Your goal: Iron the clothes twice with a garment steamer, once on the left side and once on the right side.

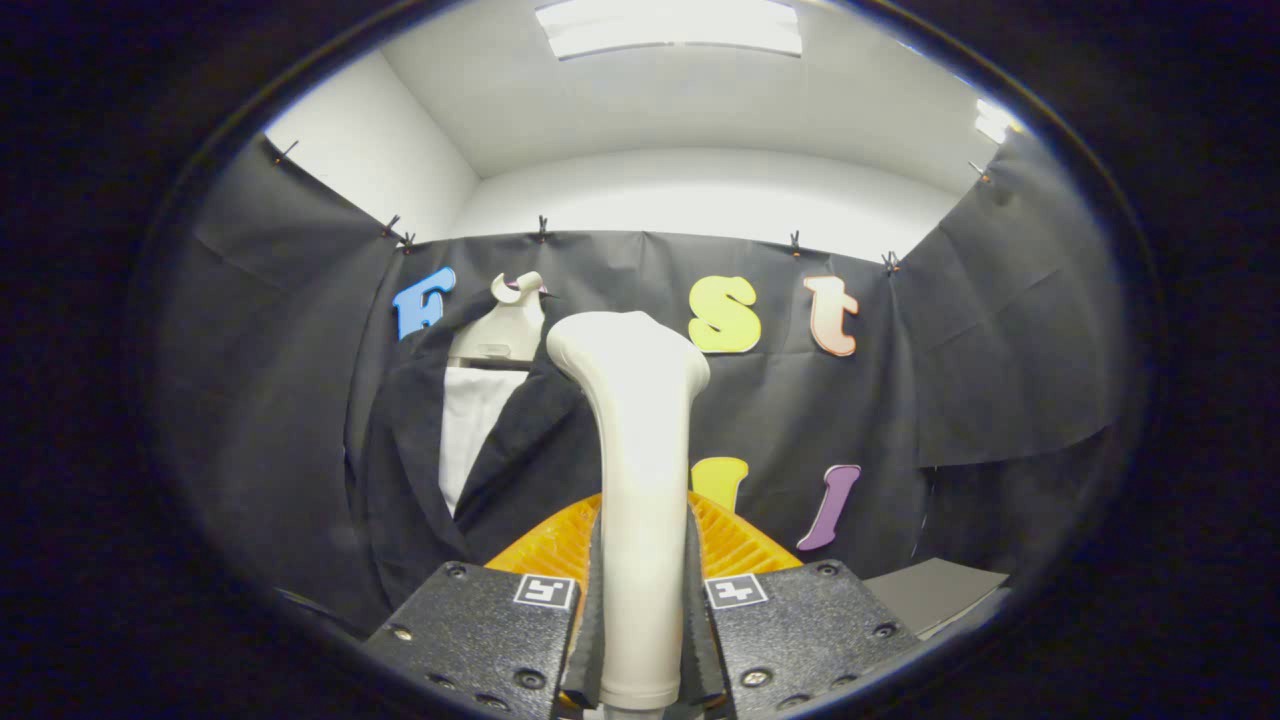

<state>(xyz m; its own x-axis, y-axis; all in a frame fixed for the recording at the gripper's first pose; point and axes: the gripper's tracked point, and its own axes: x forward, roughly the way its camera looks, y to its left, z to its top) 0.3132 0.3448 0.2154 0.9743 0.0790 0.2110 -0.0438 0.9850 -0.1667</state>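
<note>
The gripper [640, 640] is clamped on the handle of the white garment steamer [632, 440], both fingers pressing its sides, so the steamer rises upright through the lower centre of the frame with its broader head at mid-height. Left of centre, a dark jacket [410, 470] over a white shirt [468, 430] hangs on a pale hanger [510, 320] against the booth wall, beyond the steamer and apart from it. The steamer appears lifted and ready, with ironing not yet begun; the next move likely calls for carrying the head leftward to the garment's front and stroking down one side.
</note>
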